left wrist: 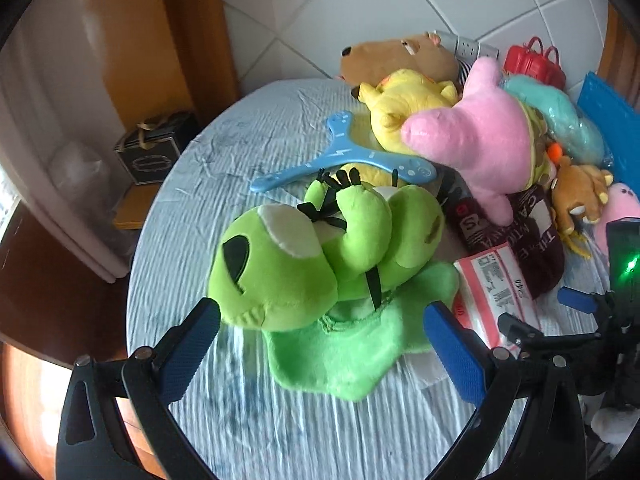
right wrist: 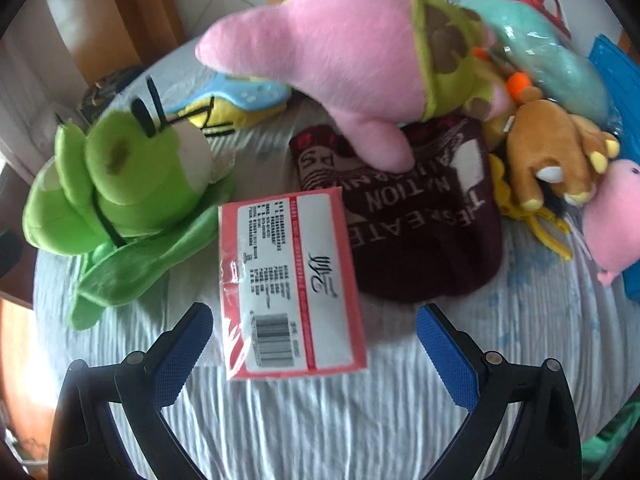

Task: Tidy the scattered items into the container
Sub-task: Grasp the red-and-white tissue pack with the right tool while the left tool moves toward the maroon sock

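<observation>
A green plush toy [left wrist: 320, 264] lies on the round table's pale blue cloth [left wrist: 192, 184]. My left gripper [left wrist: 324, 344] is open, its blue pads either side of the plush's leafy base. It also shows in the right wrist view [right wrist: 120, 196] at left. My right gripper [right wrist: 316, 344] is open and empty, its fingers either side of a red and white packet [right wrist: 292, 280]. The packet also shows in the left wrist view [left wrist: 496, 284]. The right gripper [left wrist: 552, 312] shows at the right edge of the left wrist view. A blue container [left wrist: 612, 120] stands at the far right.
A pink star plush [right wrist: 328, 52], a dark maroon cloth [right wrist: 420, 216], a brown plush [right wrist: 560, 152], a teal plush [right wrist: 540, 48], a small pink plush [right wrist: 616, 212], a yellow plush [left wrist: 408, 108], a blue hanger [left wrist: 344, 156], a brown bear [left wrist: 400, 56] and a red bag [left wrist: 532, 60] crowd the table's far side.
</observation>
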Demonstrator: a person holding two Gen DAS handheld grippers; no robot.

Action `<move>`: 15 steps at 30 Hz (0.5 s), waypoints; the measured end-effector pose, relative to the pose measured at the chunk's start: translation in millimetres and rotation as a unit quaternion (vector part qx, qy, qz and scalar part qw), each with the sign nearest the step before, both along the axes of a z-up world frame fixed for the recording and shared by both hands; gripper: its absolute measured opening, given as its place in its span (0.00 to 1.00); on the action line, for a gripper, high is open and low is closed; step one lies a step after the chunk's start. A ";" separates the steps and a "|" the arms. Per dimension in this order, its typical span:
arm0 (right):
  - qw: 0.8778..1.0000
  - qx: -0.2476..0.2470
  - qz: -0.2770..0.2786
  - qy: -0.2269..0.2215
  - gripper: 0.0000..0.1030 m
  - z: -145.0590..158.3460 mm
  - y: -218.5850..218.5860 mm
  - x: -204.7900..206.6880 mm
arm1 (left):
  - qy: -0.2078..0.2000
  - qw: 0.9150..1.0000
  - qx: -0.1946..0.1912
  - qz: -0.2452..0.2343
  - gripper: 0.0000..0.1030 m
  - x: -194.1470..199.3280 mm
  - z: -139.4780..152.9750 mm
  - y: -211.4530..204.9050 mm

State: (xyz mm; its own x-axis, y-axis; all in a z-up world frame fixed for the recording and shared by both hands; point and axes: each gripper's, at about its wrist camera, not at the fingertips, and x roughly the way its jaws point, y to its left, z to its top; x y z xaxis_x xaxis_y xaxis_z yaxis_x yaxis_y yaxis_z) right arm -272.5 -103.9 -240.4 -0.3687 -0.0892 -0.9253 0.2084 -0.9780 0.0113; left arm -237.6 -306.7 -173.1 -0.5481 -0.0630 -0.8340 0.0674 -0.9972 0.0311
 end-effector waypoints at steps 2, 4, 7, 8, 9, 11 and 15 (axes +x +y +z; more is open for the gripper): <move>1.000 0.009 0.002 -0.007 1.00 -8.4 -4.7 -6.9 | -0.009 1.000 0.000 -0.001 1.00 -9.8 -8.4 -3.6; 1.000 0.012 0.003 -0.018 1.00 -17.8 -8.5 -14.6 | -0.020 1.000 0.003 0.000 1.00 -18.8 -17.1 -7.6; 0.999 0.006 0.005 -0.032 1.00 -27.2 -11.9 -22.7 | -0.034 0.999 0.000 0.005 1.00 -31.9 -29.1 -12.6; 0.999 0.006 0.006 -0.035 1.00 -29.2 -12.9 -24.8 | -0.034 0.999 -0.004 0.005 1.00 -35.0 -31.1 -13.6; 0.999 0.007 0.007 -0.037 1.00 -31.1 -13.9 -26.9 | -0.033 0.999 -0.009 0.006 1.00 -38.0 -32.8 -14.4; 0.999 0.006 0.008 -0.044 1.00 -34.6 -15.3 -30.8 | -0.032 0.999 -0.017 0.006 1.00 -43.8 -34.0 -15.5; 0.998 0.033 0.004 -0.053 1.00 -46.2 -19.7 -37.0 | -0.031 0.999 -0.027 0.006 1.00 -50.8 -35.7 -19.0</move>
State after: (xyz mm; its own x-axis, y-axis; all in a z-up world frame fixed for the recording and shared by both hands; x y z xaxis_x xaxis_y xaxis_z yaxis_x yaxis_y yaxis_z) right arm -309.5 -123.6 -286.6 -0.2686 -0.0285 -0.9628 0.2174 -0.9756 -0.0318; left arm -288.4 -325.7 -208.8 -0.4946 -0.1143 -0.8616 0.0754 -0.9932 0.0885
